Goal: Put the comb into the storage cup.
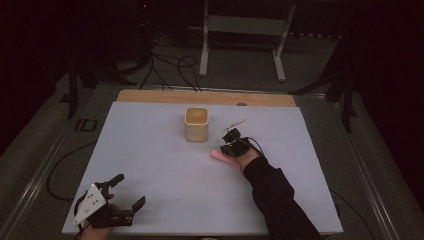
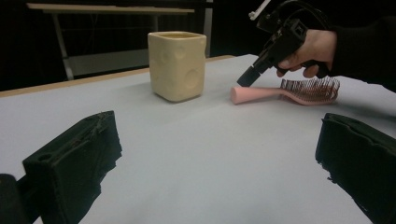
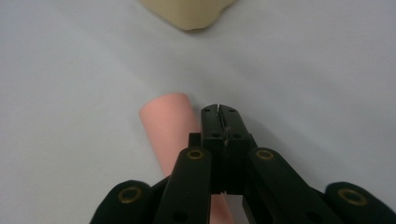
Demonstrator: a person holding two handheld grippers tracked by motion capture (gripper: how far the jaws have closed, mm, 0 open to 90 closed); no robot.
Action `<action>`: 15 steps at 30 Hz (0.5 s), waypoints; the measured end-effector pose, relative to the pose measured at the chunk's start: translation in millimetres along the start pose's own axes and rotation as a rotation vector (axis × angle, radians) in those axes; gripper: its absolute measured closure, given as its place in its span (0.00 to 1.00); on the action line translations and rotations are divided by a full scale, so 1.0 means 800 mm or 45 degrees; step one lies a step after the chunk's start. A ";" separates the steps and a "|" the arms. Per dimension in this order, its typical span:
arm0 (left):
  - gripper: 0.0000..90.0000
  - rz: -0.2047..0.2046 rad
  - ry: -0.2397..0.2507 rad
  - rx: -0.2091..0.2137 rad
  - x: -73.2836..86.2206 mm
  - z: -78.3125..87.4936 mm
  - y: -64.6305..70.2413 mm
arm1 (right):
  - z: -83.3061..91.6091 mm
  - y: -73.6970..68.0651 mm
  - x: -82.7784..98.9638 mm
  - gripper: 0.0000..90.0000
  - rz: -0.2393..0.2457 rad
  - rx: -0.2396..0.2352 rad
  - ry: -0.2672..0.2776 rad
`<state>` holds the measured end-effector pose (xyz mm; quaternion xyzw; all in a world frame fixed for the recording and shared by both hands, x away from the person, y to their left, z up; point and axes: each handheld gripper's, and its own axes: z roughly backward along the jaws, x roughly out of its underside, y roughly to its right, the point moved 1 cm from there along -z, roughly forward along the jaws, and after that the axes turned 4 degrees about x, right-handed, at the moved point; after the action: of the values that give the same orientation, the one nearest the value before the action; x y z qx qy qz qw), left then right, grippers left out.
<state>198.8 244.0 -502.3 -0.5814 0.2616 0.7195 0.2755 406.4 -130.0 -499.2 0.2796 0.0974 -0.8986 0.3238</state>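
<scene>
My left gripper (image 1: 131,194) sits nearest, at the near left corner of the table (image 1: 150,165), its two black jaws standing wide apart with nothing between them. From its own camera the fingers (image 2: 74,163) rise at either edge of the picture and frame bare grey tabletop.

The table is the largest thing here: a pale grey sheet laid over a wooden top, with a strip of bare wood (image 1: 150,96) showing along the far edge. Beyond it stand a white frame (image 1: 240,30) and some loose cables (image 1: 170,67) on the floor.

Next in size is the cup (image 1: 196,125), a cream, square-sided one with round dimples on its walls, standing upright past the middle of the table. It carries no writing that I can read.

The pink hairbrush (image 2: 289,91) lies flat on the table just to the right of the cup and apart from it, handle end toward the cup, bristles up. I see no brand on it.

My right gripper (image 1: 231,143) is tipped downward over the brush handle. Its jaws are closed tight against each other, with nothing clamped between them; the tips (image 3: 219,114) sit just above the handle, beside its rounded end. Whether they touch it I cannot tell.
</scene>
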 end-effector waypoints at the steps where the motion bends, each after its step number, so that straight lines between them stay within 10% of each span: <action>1: 0.00 -0.001 -0.002 -0.001 0.000 0.000 0.000 | 0.001 -0.003 0.000 1.00 0.002 -0.005 -0.003; 15: 0.00 -0.010 -0.007 0.005 0.000 -0.001 0.002 | 0.004 -0.035 0.009 1.00 0.068 -0.070 -0.018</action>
<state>198.3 242.0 -502.1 -0.5799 0.2600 0.7195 0.2801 382.7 -112.8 -500.7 0.2669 0.1124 -0.8886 0.3558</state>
